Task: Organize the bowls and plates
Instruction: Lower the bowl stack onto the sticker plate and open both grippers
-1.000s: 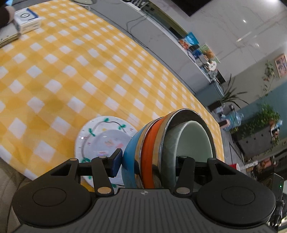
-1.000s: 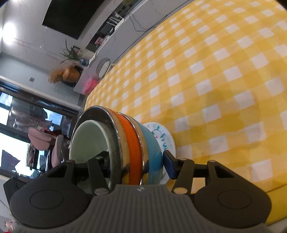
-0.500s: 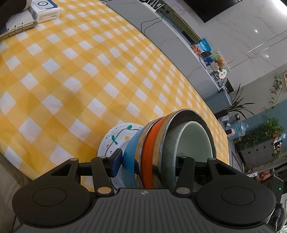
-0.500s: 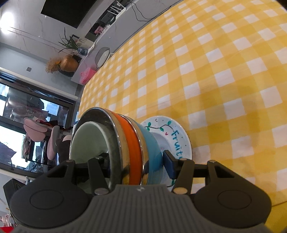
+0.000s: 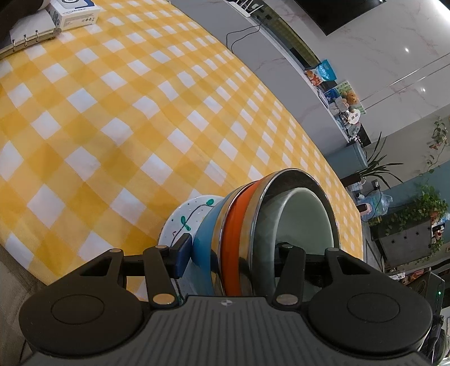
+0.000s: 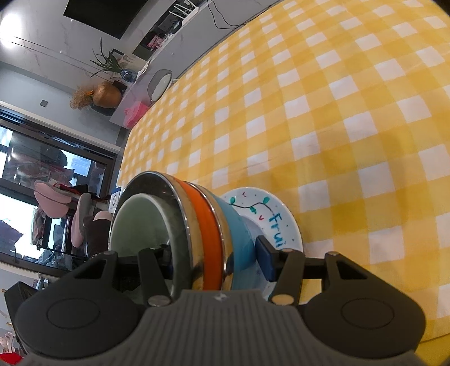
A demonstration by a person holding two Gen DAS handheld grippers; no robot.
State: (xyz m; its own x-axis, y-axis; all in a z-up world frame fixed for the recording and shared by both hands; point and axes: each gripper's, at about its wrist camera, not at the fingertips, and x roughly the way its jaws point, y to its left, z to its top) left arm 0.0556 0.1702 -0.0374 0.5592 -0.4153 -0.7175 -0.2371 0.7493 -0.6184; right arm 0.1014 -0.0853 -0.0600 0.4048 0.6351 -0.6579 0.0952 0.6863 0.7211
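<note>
The left gripper and right gripper each clamp the rim of the same nested bowl stack, one finger inside, one outside. The stack holds a blue bowl, an orange-banded steel bowl and a pale green bowl innermost. It sits over a white painted plate lettered "Frui" on the yellow checked tablecloth. The bowls hide most of the plate

Binder, box at far corner — rest of tablecloth open.
</note>
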